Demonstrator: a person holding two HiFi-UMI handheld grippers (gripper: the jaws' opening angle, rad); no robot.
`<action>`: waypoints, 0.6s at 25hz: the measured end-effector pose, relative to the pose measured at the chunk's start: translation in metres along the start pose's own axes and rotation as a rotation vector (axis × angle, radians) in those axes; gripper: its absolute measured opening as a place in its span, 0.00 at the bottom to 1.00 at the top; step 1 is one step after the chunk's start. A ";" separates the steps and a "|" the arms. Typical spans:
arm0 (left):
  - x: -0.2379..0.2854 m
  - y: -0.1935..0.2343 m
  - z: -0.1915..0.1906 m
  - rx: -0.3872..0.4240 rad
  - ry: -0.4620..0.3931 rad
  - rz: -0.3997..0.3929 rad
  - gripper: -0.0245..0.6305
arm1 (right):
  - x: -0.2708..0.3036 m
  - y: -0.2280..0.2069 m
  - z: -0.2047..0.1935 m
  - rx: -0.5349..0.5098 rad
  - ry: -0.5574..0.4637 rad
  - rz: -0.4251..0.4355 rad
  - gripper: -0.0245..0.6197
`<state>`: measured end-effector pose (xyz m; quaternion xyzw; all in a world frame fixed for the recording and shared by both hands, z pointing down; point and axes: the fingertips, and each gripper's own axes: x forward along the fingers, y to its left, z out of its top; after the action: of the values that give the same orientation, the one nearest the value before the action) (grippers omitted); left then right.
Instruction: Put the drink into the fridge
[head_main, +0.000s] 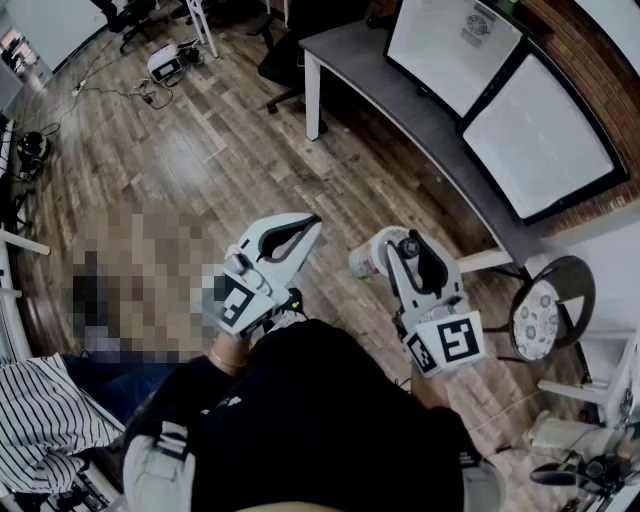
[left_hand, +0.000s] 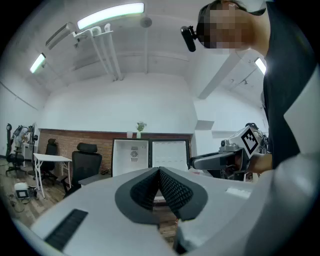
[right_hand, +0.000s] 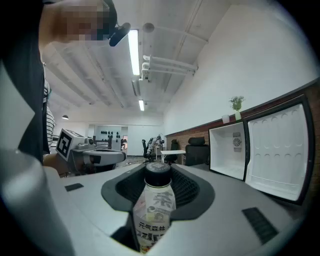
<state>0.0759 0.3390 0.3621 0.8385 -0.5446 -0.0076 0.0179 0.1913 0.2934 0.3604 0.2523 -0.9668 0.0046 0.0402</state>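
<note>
The drink is a pale bottle (right_hand: 154, 210) with a black cap and printed label. It sits lengthwise between the jaws of my right gripper (right_hand: 158, 181), which is shut on it; in the head view the bottle (head_main: 366, 260) pokes out beside the right gripper (head_main: 398, 250). My left gripper (left_hand: 159, 174) is shut with nothing in it, and is held up beside the right one (head_main: 312, 224). The fridge (head_main: 452, 42) stands open ahead, its interior white and bare, with its door (head_main: 540, 135) swung to the right. It also shows in the right gripper view (right_hand: 231, 151).
A grey desk (head_main: 400, 95) runs in front of the fridge. Black office chairs (head_main: 285, 55) stand at its far end. A round stool (head_main: 545, 310) is at my right. Cables and a small device (head_main: 165, 65) lie on the wooden floor (head_main: 200, 160).
</note>
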 end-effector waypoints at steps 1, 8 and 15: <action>0.000 0.001 0.000 0.000 -0.001 0.000 0.03 | 0.001 0.000 0.000 0.000 0.000 0.000 0.27; -0.002 0.012 -0.003 -0.005 -0.002 0.005 0.03 | 0.011 0.002 -0.004 0.004 0.005 0.001 0.27; 0.003 0.029 -0.004 -0.009 -0.007 0.013 0.03 | 0.026 -0.004 -0.004 0.031 0.002 0.003 0.27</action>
<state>0.0504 0.3247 0.3672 0.8348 -0.5501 -0.0129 0.0195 0.1710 0.2777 0.3662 0.2515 -0.9669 0.0198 0.0373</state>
